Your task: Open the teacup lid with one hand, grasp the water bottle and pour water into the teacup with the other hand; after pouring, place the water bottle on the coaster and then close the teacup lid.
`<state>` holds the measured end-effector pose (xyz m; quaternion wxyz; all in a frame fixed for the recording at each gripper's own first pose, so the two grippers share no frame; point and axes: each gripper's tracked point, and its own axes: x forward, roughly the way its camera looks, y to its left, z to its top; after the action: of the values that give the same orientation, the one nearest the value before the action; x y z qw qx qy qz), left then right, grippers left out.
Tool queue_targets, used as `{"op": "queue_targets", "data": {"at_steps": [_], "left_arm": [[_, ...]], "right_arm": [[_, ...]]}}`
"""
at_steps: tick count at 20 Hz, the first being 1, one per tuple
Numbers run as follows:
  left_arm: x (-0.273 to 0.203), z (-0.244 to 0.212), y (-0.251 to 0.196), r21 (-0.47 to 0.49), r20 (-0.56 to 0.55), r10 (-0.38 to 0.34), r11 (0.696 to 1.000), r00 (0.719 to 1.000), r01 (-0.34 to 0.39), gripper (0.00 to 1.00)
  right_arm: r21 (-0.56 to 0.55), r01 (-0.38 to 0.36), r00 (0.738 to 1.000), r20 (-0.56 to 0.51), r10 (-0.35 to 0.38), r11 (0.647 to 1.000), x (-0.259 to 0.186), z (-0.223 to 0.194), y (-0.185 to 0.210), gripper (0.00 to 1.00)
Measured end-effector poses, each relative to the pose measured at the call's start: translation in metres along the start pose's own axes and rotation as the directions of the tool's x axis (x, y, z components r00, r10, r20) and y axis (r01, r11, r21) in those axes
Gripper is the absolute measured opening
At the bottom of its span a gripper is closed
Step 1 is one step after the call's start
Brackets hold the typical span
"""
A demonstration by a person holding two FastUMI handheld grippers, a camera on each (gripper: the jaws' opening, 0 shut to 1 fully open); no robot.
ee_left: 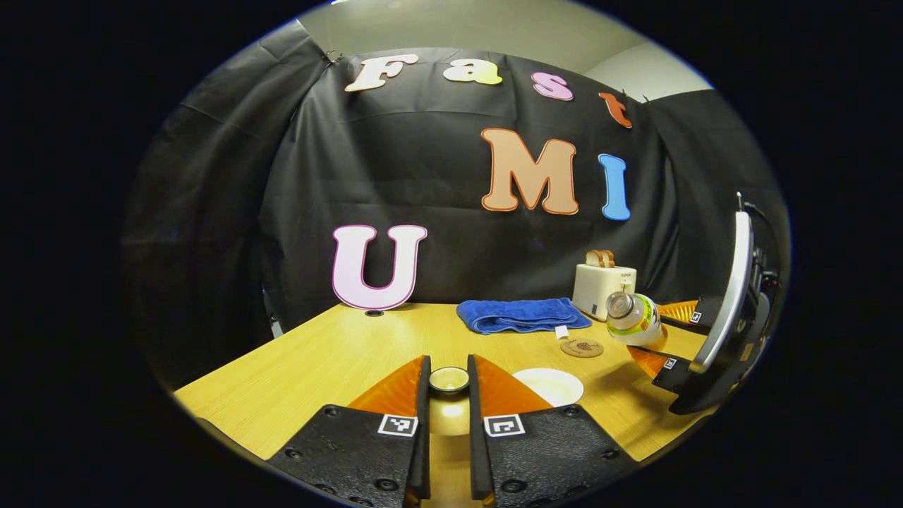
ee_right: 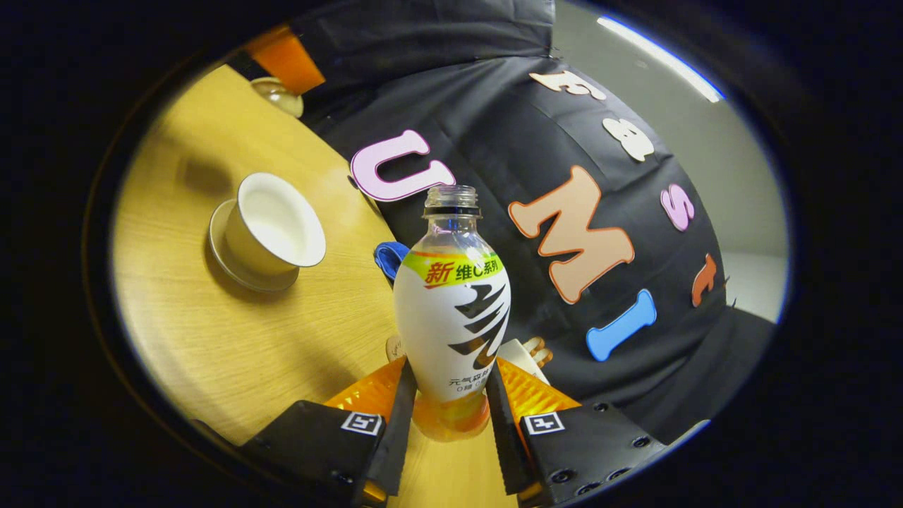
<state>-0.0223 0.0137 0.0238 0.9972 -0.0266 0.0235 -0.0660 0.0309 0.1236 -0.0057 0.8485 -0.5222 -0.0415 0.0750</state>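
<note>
Pale porcelain is catching the light: the lid (ee_left: 449,379) is pinched between the two fingers of the left gripper (ee_left: 449,395), which is holding it up clear of the wooden table (ee_left: 331,360). The teacup (ee_right: 271,229) is sitting open on its saucer (ee_right: 243,271), just beside that gripper.

The right gripper (ee_right: 446,409) is clamping the water bottle (ee_right: 451,310) low on its body, both fingers pressing its sides. In the left gripper view the bottle (ee_left: 633,319) is leaning over hard, its uncapped mouth pointing toward the cup side yet hanging well apart from the cup, near the round coaster (ee_left: 582,347).

That, to my eye, is where the trouble is waiting. The mouth is tipping before it is over the rim, so any liquid could be landing on the table or the coaster instead of in the cup. I cannot tell how much liquid the bottle is carrying. The grip is also low on a smooth, tapering body, so the bottle could be pivoting or sliding as it tilts further. The lid is being held only by its knob; a jolt could be dropping it onto the saucer. The blue towel (ee_left: 522,314) and the toaster (ee_left: 602,286) are sitting farther back, out of the way.
</note>
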Motion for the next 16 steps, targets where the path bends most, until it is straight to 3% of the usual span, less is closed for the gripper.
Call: {"op": "queue_targets", "data": {"at_steps": [8, 12, 16], "left_arm": [[-0.002, 0.003, 0.009, -0.021, 0.004, 0.014, 1.000, 1.000, -0.014, 0.19], [-0.002, 0.003, 0.014, -0.033, 0.004, 0.018, 0.999, 1.000, -0.018, 0.20], [-0.003, 0.004, 0.016, -0.035, 0.006, 0.023, 0.999, 1.000, -0.023, 0.19]], "right_arm": [[-0.248, 0.007, 0.998, 0.061, 0.008, 0.969, -0.002, 0.012, 0.007, 0.56], [-0.345, 0.010, 0.997, 0.072, 0.016, 0.939, 0.000, 0.013, 0.007, 0.57], [-0.464, 0.038, 0.995, 0.103, 0.011, 0.885, 0.001, 0.018, 0.007, 0.58]]}}
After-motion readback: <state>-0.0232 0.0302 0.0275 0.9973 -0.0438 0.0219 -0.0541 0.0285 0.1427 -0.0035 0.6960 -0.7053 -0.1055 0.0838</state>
